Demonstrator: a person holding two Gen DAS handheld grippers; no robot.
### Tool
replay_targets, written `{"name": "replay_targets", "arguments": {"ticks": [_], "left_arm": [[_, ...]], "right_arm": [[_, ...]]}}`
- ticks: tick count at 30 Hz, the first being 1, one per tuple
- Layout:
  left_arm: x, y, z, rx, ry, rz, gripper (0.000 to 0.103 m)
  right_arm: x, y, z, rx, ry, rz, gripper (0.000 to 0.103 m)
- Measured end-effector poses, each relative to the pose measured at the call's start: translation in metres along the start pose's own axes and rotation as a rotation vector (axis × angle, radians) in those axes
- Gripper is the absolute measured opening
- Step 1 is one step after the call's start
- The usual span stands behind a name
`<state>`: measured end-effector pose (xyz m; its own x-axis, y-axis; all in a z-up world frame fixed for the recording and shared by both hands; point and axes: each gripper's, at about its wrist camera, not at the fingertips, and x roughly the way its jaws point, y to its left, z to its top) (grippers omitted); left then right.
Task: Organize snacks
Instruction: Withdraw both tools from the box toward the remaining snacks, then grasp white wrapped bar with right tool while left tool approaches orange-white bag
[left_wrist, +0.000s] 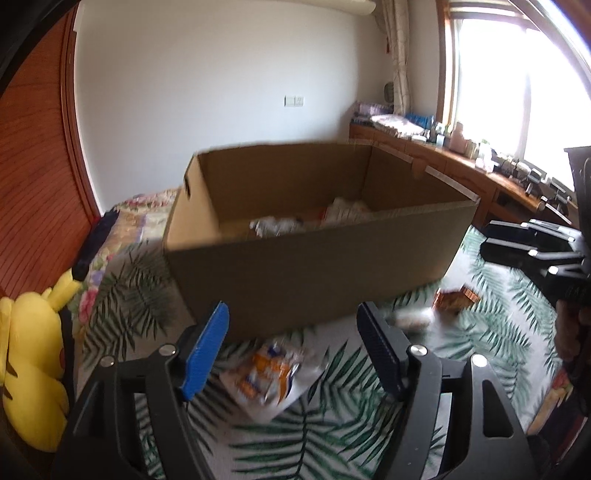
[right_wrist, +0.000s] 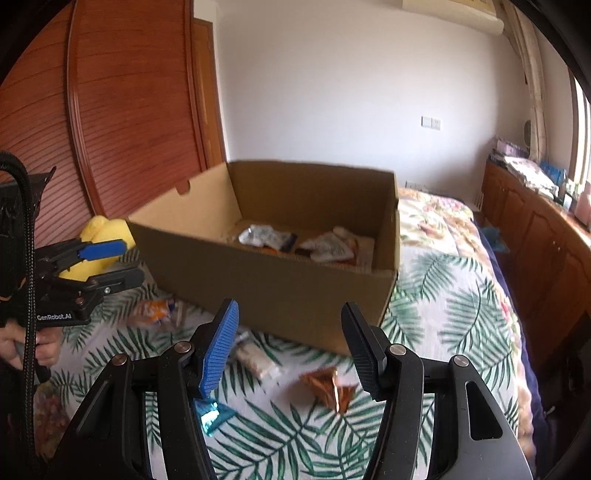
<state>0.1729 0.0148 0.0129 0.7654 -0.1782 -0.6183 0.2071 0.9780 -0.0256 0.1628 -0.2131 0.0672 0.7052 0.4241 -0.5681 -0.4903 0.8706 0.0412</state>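
From the left wrist, the left gripper (left_wrist: 291, 343) stands with jaws apart and empty above an orange-and-white snack packet (left_wrist: 267, 373) on the palm-print bedspread (left_wrist: 332, 435), before the cardboard box (left_wrist: 314, 273). From the right wrist, the right gripper (right_wrist: 290, 347) gapes empty above a copper wrapper (right_wrist: 328, 387); white packets (right_wrist: 262, 236) lie inside the box.

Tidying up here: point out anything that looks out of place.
Several snack packets lie loose on the bedspread outside the cardboard box: an orange-and-white packet, a brown foil packet and a pale packet. Others already sit in the box.
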Motion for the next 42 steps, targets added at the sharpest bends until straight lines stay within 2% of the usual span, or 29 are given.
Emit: {"name": "replay_targets", "arguments": {"ticks": [8, 13, 22, 28, 31, 35, 42], "left_arm": [[0.019, 0.007, -0.020, -0.001, 0.069, 0.019, 0.073], [0.032, 0.011, -0.026, 0.022, 0.106, 0.010, 0.071], [0.048, 0.010, -0.022, 0.047, 0.142, -0.011, 0.069], [0.059, 0.009, -0.018, 0.065, 0.173, -0.034, 0.069], [0.065, 0.008, -0.017, 0.067, 0.193, -0.049, 0.069], [0.072, 0.010, -0.017, 0.065, 0.215, -0.062, 0.069], [0.077, 0.009, -0.020, 0.072, 0.249, -0.075, 0.069]], "right_arm": [[0.019, 0.005, -0.018, -0.015, 0.056, 0.019, 0.059], [0.041, 0.012, -0.021, -0.040, 0.107, 0.045, 0.053], [0.085, 0.028, -0.021, -0.106, 0.208, 0.091, 0.045], [0.106, 0.033, -0.026, -0.140, 0.272, 0.100, 0.043], [0.108, 0.034, -0.029, -0.156, 0.292, 0.100, 0.039], [0.102, 0.034, -0.032, -0.174, 0.295, 0.102, 0.021], [0.088, 0.031, -0.041, -0.164, 0.275, 0.104, 0.020]]}}
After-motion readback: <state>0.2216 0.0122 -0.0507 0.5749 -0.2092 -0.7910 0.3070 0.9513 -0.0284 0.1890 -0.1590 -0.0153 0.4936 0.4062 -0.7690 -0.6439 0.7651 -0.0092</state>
